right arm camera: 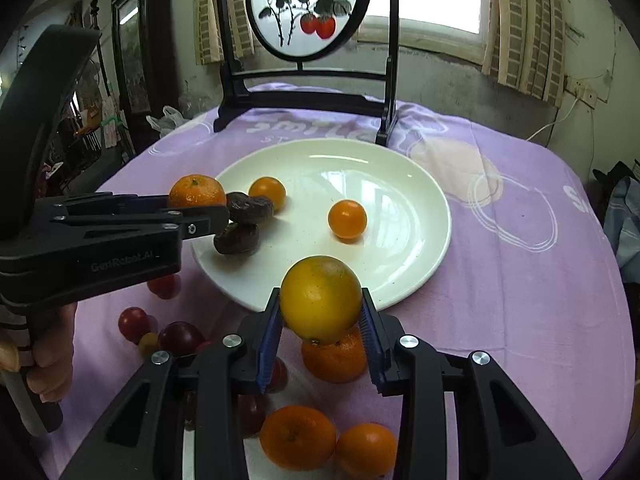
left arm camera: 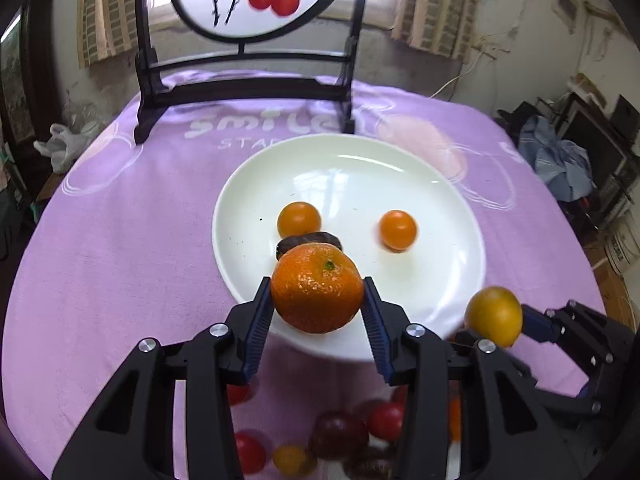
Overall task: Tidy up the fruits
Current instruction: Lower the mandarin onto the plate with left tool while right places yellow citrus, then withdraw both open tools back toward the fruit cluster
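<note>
My left gripper (left arm camera: 318, 300) is shut on an orange mandarin (left arm camera: 318, 286) and holds it over the near left rim of the white plate (left arm camera: 400, 184); it also shows in the right wrist view (right arm camera: 200, 210). My right gripper (right arm camera: 320, 316) is shut on a yellow-orange citrus (right arm camera: 320, 298) above the plate's near edge (right arm camera: 400, 280). On the plate lie two small orange fruits (right arm camera: 347, 219) (right arm camera: 267, 193) and two dark brown fruits (right arm camera: 236, 239).
Loose mandarins (right arm camera: 298, 436) and several red and dark cherry tomatoes (right arm camera: 180, 336) lie on the purple cloth (right arm camera: 520, 320) near me. A black-framed painted screen (right arm camera: 308, 8) stands behind the plate. Clutter sits off the table's right side.
</note>
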`<state>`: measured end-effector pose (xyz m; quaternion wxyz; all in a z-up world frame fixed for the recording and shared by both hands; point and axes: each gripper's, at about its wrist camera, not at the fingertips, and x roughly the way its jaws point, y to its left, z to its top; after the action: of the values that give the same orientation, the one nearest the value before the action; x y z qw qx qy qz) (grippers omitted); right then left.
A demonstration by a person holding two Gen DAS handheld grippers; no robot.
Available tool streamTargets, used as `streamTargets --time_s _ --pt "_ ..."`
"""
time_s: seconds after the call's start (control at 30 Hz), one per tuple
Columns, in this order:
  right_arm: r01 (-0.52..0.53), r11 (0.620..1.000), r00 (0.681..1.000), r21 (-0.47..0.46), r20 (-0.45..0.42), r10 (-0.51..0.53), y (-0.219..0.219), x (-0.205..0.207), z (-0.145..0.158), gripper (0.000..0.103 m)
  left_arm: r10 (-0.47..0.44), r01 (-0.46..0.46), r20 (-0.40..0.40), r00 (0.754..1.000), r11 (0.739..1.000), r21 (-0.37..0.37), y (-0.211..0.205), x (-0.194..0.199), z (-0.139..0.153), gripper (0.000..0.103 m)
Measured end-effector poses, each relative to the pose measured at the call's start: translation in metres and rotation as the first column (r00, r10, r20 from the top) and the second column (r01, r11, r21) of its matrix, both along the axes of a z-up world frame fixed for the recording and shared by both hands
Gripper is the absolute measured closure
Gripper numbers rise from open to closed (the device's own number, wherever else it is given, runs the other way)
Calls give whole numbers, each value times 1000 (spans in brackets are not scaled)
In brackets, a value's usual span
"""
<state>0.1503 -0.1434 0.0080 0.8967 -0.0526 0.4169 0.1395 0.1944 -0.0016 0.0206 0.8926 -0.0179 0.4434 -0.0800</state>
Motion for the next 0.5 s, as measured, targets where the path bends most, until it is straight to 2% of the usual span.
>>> streamTargets --time_s 0.17,0.2,0.23,0.3,0.33,0.4,0.5 --pt "17 1000 998 -22 -65 -18 9 28 -18 65 4 -5 -13 1000 999 -43 -4 25 -8 60" --pt "26 999 997 -24 -69 -27 9 31 -20 58 14 -15 -16 1000 999 -43 -5 29 -8 59" --pt "43 999 998 -25 -51 -44 9 33 -20 44 27 -28 -18 999 998 -49 -5 33 -8 46" --pt "78 997 997 -26 11 -78 7 31 -13 31 62 -62 -9 998 995 -72 -2 34 -3 29" --pt "87 996 996 -21 37 -86 6 28 -10 31 73 -72 8 997 993 -98 1 31 1 27" --pt "76 997 997 -13 33 -75 2 22 -6 31 53 -49 26 998 990 -130 3 22 8 23" --pt "62 998 997 -8 38 -62 -3 6 -3 31 41 -36 43 998 994 -102 7 5 13 18"
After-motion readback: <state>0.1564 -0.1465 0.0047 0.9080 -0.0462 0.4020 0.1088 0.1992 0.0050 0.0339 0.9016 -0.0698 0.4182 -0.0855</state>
